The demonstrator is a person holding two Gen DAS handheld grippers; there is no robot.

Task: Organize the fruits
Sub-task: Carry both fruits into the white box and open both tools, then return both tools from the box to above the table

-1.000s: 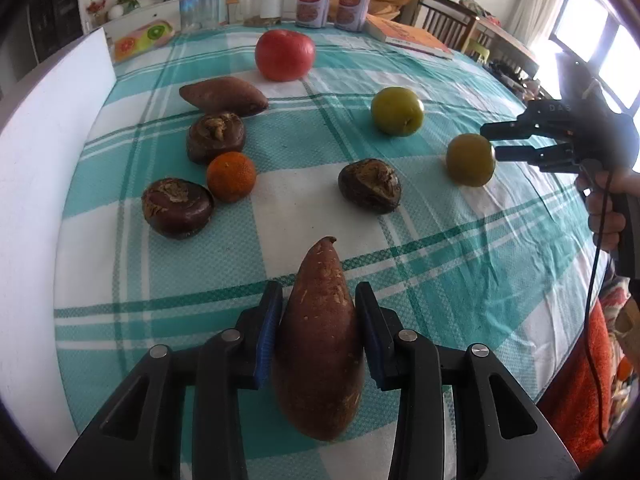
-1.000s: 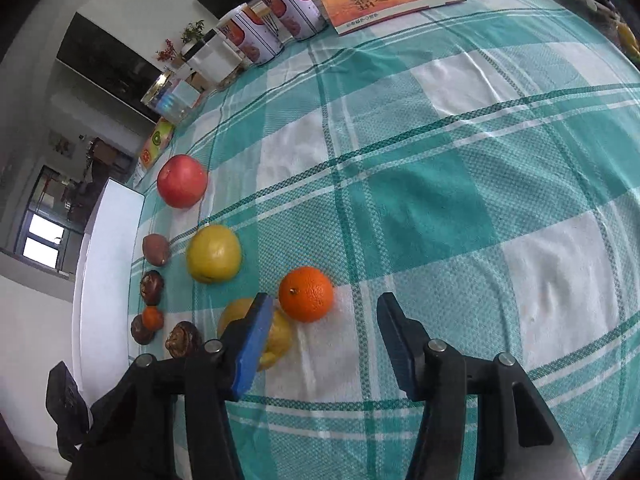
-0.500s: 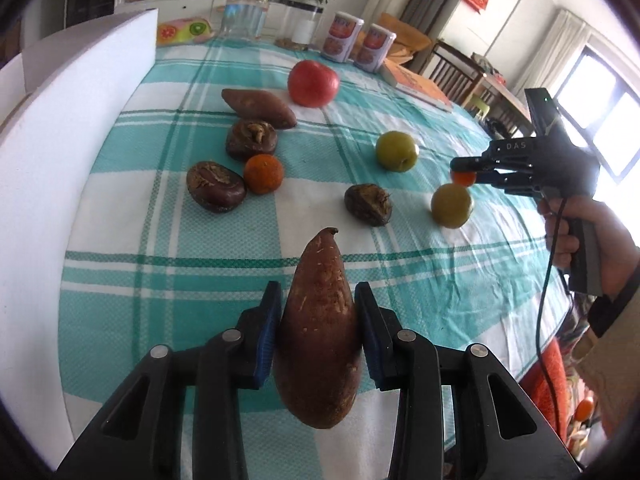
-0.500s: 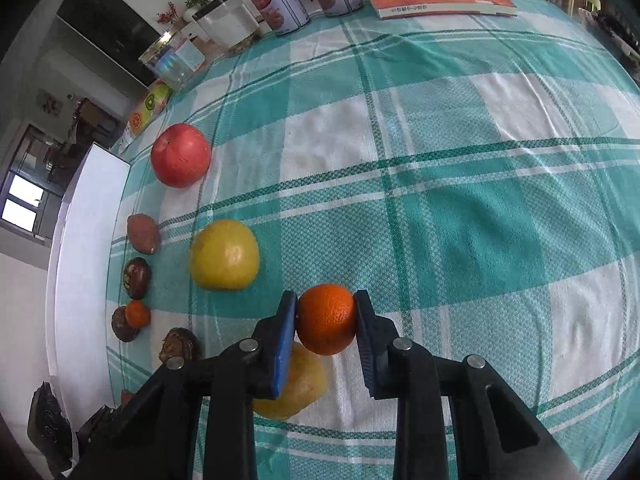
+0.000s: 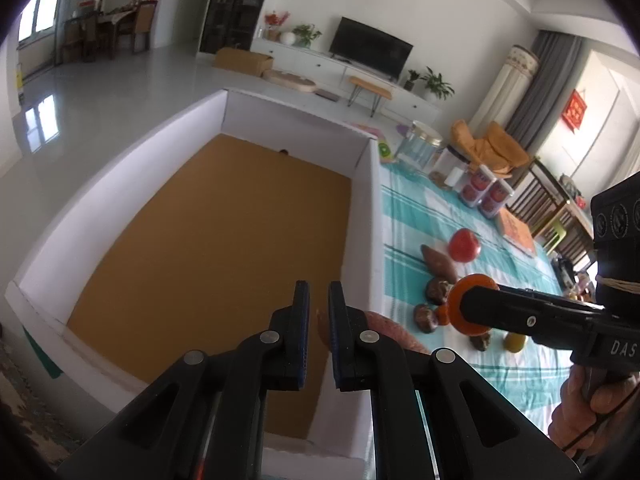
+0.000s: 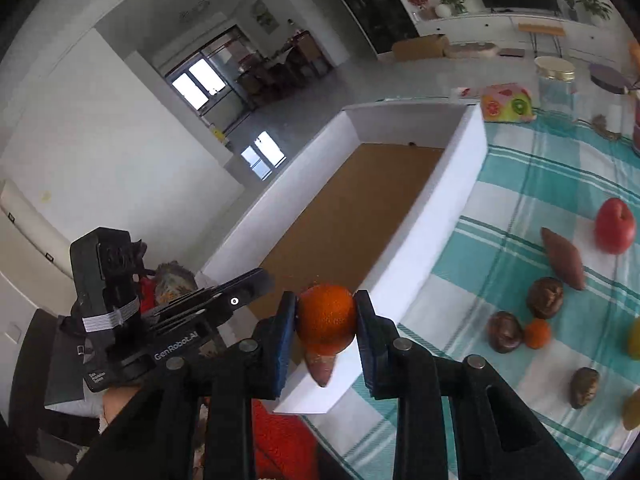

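**Reference item:** white box (image 5: 362, 216) with a brown floor, open at the top, standing at the edge of the teal checked tablecloth (image 6: 500, 240).

**Left gripper** (image 5: 318, 322) – over the box's near end, pointing along the brown floor. Jaws narrow, with only a slim gap and nothing between the pads.

**Sweet potato** (image 5: 394, 334) – at the box's near corner on the tablecloth side, crossing the line of the wall. It is mostly hidden behind the left gripper's finger. In the right wrist view only its pointed tip shows against the white wall. Whether it rests on the rim or lies inside, I cannot tell.

**Right gripper** (image 6: 326, 320) – above the same near corner, clamped on an orange (image 6: 326, 318), which is held clear of the box.

**On the tablecloth beside the box's long wall:**
- second sweet potato (image 6: 562, 258), nearest the wall
- red apple (image 6: 614, 226), just beyond that sweet potato
- two dark brown chestnut-like pieces (image 6: 545, 298), with a small orange (image 6: 537, 333) touching the nearer one
- third brown piece (image 6: 584, 386), farther from the wall
- yellow fruits (image 6: 634, 338), cut off by the picture edge
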